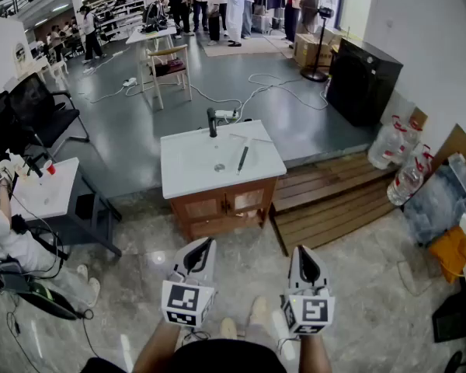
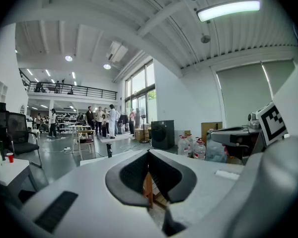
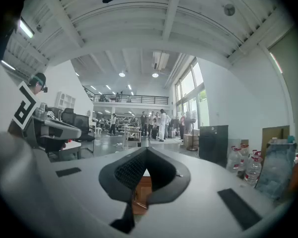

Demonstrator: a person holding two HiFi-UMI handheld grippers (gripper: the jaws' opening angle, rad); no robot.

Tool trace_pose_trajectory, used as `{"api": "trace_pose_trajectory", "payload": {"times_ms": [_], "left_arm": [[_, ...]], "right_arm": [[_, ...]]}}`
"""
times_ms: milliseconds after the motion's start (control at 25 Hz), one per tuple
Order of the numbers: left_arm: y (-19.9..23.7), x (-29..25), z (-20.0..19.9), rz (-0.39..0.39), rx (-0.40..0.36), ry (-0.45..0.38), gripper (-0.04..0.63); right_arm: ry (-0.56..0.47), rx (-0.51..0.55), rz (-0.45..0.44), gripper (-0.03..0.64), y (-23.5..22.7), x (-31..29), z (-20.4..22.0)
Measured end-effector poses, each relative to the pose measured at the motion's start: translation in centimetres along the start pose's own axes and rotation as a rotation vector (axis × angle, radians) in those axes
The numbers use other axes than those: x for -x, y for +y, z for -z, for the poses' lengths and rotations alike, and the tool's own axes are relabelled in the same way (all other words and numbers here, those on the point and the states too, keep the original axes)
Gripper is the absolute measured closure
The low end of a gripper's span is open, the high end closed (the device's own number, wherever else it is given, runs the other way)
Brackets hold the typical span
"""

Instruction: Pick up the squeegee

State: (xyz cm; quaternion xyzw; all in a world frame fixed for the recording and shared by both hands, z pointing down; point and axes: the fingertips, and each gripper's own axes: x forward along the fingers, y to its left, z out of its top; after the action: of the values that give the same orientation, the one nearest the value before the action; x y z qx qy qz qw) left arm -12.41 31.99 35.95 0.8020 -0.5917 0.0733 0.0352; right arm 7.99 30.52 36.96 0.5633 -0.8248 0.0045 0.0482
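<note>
both the left gripper (image 1: pixel 209 243) and the right gripper (image 1: pixel 305 249) have their jaws pressed together, nothing between them. the squeegee (image 1: pixel 243 158) lies well ahead of both jaw tips, flat on the white sink counter (image 1: pixel 188 169).

Open floor (image 1: pixel 245 243) runs from the left claw (image 1: pixel 208 243) and right claw (image 1: pixel 304 251) to the desk (image 1: pixel 188 179). On the desk top, the faucet (image 1: pixel 212 120) rises at the back edge, and the squeegee (image 1: pixel 243 157) lies flat beside the drain. A wooden platform (image 1: pixel 334 196) flanks the desk's right side, and a smaller desk (image 1: pixel 43 196) stands to its left.
</note>
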Motion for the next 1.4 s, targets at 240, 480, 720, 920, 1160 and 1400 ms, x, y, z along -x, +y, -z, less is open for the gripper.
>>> {"api": "trace_pose_trajectory", "payload": {"times_ms": [240, 480, 720, 920, 1160, 1400], "left_arm": [[-0.1, -1.8, 0.0, 0.0, 0.001, 0.007, 0.594], [-0.5, -4.3, 0.3, -0.007, 0.016, 0.024, 0.594], [0.0, -7.5, -0.3, -0.051, 0.043, 0.012, 0.592], [0.4, -10.7, -0.8, -0.062, 0.048, 0.004, 0.563], [-0.3, -14.1, -1.3, -0.047, 0.067, 0.006, 0.434], [-0.8, -17.4, -1.4, -0.067, 0.088, 0.012, 0.352]], "right_arm": [[0.095, -0.001, 0.003, 0.62, -0.8, -1.2, 0.0], [0.05, -0.006, -0.008, 0.618, -3.0, -3.2, 0.6], [0.022, -0.008, -0.028, 0.618, -5.1, -6.4, 0.4], [0.031, -0.012, -0.051, 0.618, -7.0, -9.5, 0.8], [0.025, -0.009, -0.087, 0.618, -9.2, -12.7, 0.3], [0.023, -0.005, -0.112, 0.618, -11.7, -15.5, 0.3]]}}
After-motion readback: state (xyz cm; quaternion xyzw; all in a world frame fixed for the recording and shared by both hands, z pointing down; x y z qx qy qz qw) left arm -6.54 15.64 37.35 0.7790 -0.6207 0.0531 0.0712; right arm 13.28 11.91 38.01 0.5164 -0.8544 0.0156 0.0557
